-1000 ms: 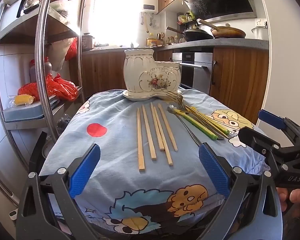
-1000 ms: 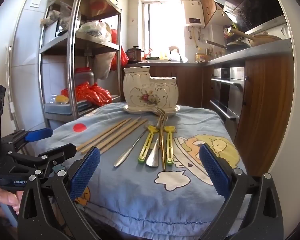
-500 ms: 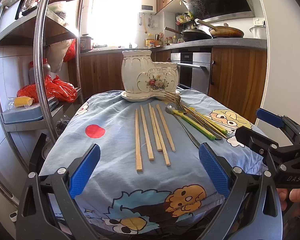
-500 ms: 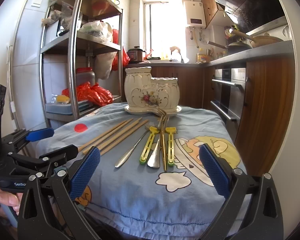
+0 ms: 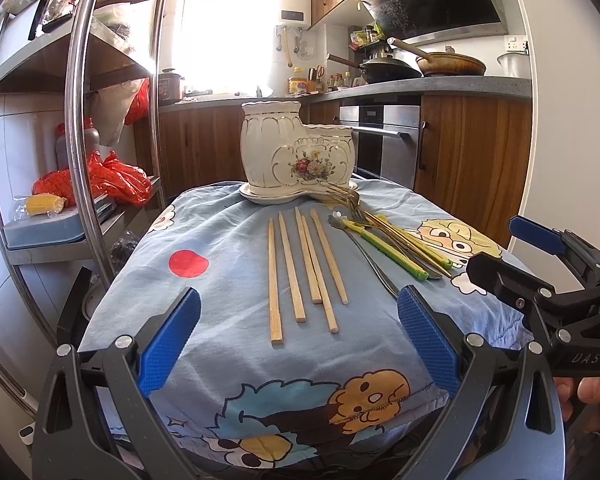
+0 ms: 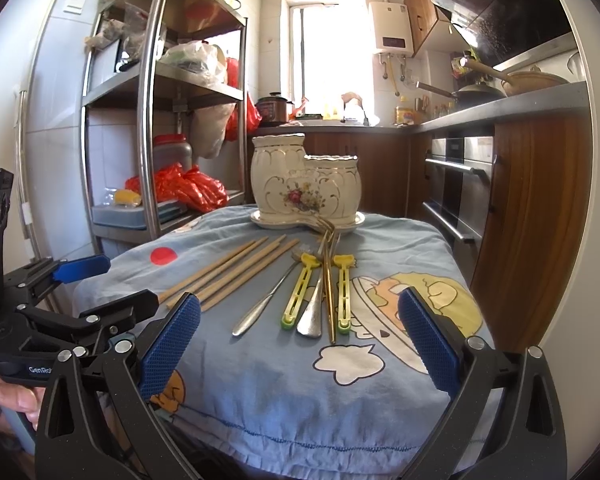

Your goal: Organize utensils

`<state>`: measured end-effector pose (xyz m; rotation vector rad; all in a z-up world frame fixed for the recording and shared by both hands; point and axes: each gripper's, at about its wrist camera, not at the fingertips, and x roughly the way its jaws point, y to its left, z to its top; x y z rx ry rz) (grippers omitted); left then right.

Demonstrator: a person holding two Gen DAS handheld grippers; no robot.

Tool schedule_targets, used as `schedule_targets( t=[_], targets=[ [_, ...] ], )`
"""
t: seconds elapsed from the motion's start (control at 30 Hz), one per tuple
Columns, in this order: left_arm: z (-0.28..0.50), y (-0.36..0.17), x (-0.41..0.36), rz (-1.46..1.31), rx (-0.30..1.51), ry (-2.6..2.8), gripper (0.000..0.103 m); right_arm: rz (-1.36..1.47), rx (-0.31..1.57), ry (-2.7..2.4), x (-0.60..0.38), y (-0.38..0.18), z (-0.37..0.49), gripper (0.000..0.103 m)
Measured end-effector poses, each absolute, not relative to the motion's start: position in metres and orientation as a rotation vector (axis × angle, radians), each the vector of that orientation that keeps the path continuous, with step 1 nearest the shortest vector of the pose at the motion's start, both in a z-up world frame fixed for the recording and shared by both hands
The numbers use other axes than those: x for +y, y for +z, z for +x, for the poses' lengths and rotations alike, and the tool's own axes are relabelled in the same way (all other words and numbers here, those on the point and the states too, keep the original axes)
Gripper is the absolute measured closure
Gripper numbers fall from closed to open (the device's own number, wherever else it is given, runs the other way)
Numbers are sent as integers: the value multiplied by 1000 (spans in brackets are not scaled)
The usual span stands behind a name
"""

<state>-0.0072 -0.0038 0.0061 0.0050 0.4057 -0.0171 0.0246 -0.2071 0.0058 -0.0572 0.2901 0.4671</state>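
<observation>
Left gripper [image 5: 298, 336] and right gripper [image 6: 299, 338] hovering wide open, empty, at near edge of cartoon-print cloth [image 5: 220, 248]. Five wooden chopsticks [image 5: 304, 268] lying flat beside metal and yellow-green handled cutlery [image 6: 320, 292]. Glossy ribbed ceramic holder [image 6: 304, 188] sitting at far edge.

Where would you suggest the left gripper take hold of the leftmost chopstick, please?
Probably near the leftmost chopstick's near end, coming from above with the left gripper's fingers straddling its width. It lies flat, pointing toward the ceramic holder, with a clear gap to its neighbour there.
</observation>
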Motion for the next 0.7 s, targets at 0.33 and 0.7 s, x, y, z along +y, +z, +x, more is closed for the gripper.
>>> schedule_targets(
  t=[0.33,0.7],
  targets=[
    [-7,7,-4,4,407,-21,6,-59,289,469,-208,6,26,5],
    [-5,8,-3,2,412,-26,6,-60,291,471,-207,7,25,5]
  ],
)
